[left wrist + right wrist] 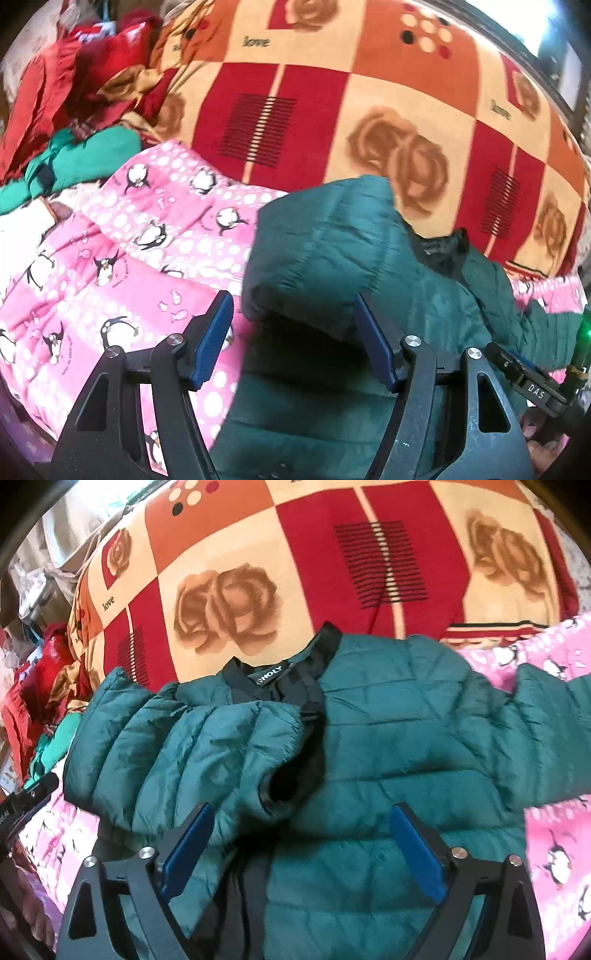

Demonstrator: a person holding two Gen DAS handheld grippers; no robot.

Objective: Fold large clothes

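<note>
Green puffer jacket (388,746) noted with one sleeve (192,753) folded across chest. Left gripper (295,339) and right gripper (303,845) held apart, nothing clamped. Springback of sleeve judged likely (slick padded fabric, unrestrained); fold may be lost.

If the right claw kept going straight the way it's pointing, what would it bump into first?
Most likely the green puffy jacket. The right claw stands open with nothing between its fingers, aimed down at the jacket's front, near the sleeve folded across it. How near it is cannot be told.

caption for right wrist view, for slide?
Open right gripper above a green puffer jacket, one sleeve folded in, on a pink penguin quilt.
</note>
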